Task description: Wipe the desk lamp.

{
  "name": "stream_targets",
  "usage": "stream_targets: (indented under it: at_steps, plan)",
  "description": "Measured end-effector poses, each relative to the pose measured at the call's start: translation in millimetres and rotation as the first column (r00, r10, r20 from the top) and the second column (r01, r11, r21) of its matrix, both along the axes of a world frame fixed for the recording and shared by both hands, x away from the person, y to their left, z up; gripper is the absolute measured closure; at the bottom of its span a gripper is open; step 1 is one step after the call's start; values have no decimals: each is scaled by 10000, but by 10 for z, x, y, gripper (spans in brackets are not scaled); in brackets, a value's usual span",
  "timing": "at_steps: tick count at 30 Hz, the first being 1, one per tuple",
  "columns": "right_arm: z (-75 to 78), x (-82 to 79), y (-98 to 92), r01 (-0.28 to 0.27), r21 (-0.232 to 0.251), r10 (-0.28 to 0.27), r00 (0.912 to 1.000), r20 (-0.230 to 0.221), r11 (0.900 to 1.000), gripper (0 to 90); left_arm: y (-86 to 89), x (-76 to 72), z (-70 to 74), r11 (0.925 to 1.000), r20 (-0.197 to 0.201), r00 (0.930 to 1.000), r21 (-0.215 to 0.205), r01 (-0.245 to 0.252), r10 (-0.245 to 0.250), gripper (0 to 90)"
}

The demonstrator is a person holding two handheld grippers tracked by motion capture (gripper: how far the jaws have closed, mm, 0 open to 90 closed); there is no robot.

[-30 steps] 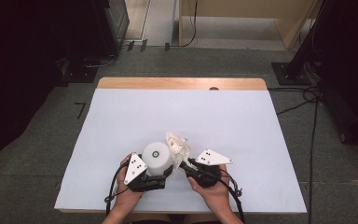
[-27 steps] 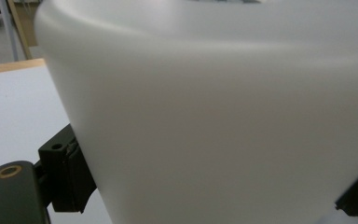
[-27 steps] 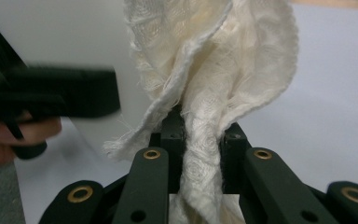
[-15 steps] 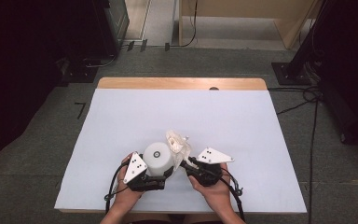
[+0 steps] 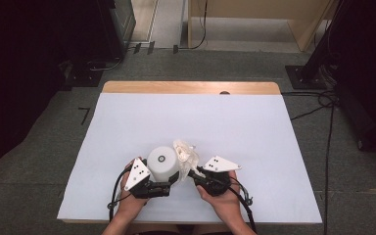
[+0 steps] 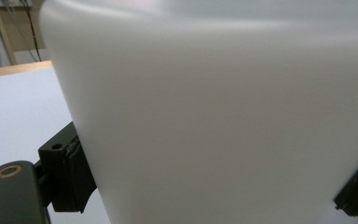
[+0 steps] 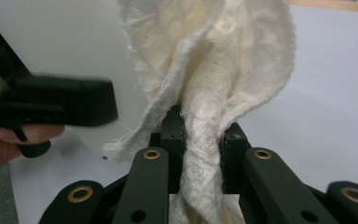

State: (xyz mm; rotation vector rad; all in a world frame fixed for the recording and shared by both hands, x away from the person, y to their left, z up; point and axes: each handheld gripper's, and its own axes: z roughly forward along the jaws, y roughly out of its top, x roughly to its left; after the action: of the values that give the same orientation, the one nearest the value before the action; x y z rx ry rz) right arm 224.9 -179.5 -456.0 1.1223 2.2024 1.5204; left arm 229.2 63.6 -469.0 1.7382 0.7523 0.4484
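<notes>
Two claws at the near edge of the desk (image 5: 127, 122), one on a white cup, one on a cloth.

The left claw (image 5: 169, 183) grips the white cup (image 5: 162, 161) from about 6 o'clock, its jaws pressed on both sides of the cup's wall. The right claw (image 5: 194, 172) is clamped tight on a cream cloth (image 5: 186, 152), which bunches up between its jaws and fans out above them, at 3 o'clock of the cup and just beside it.
</notes>
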Motion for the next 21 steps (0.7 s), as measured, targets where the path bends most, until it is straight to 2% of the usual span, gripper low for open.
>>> stream_targets:
  at_steps: [4, 5, 8, 12, 13, 15, 16, 17, 19, 20, 21]
  plan:
    - [45, 12, -72, 205, 148, -207, 9997, 162, 9997, 775, -9, 49, -124, 9996, -148, 9999, 262, 44, -40, 84]
    - [52, 17, -105, 308, 170, -311, 9994, 170, 9994, 775, -13, 65, -167, 9989, -206, 9998, 462, 28, -18, 84]
    - [43, 27, -119, 332, 165, -334, 9993, 158, 9993, 775, -26, 76, -216, 9975, -160, 9999, 706, 8, 4, 84]
    - [28, 40, -119, 336, 126, -338, 9993, 170, 9994, 774, -23, 76, -222, 9975, -155, 9999, 710, 57, -46, 83]
    - [18, 43, -117, 314, 108, -316, 9994, 135, 9994, 775, -24, 64, -226, 9965, -70, 9999, 827, 89, -83, 82]
    - [16, 45, -119, 322, 90, -323, 9994, 142, 9994, 774, -27, 53, -226, 9965, -54, 10000, 837, 57, -53, 81]
    - [16, 45, -125, 374, 97, -375, 9992, 112, 9993, 774, -29, 22, -211, 9968, 35, 9999, 778, -155, 152, 64]
    - [16, 45, -125, 374, 97, -375, 9992, 112, 9993, 774, -29, 22, -211, 9968, 35, 9999, 778, -155, 152, 38]
    - [22, 43, -134, 418, 107, -420, 9990, 154, 9991, 774, -9, -8, -163, 9985, -29, 9993, 390, -372, 373, 13]
    - [30, 40, -147, 462, 115, -464, 9987, 193, 9989, 774, -7, -33, -138, 9974, -70, 9974, 104, -714, 715, 0]
    - [30, 40, -147, 462, 115, -464, 9987, 193, 9989, 774, -7, -33, -138, 9974, -70, 9974, 104, -714, 715, 0]
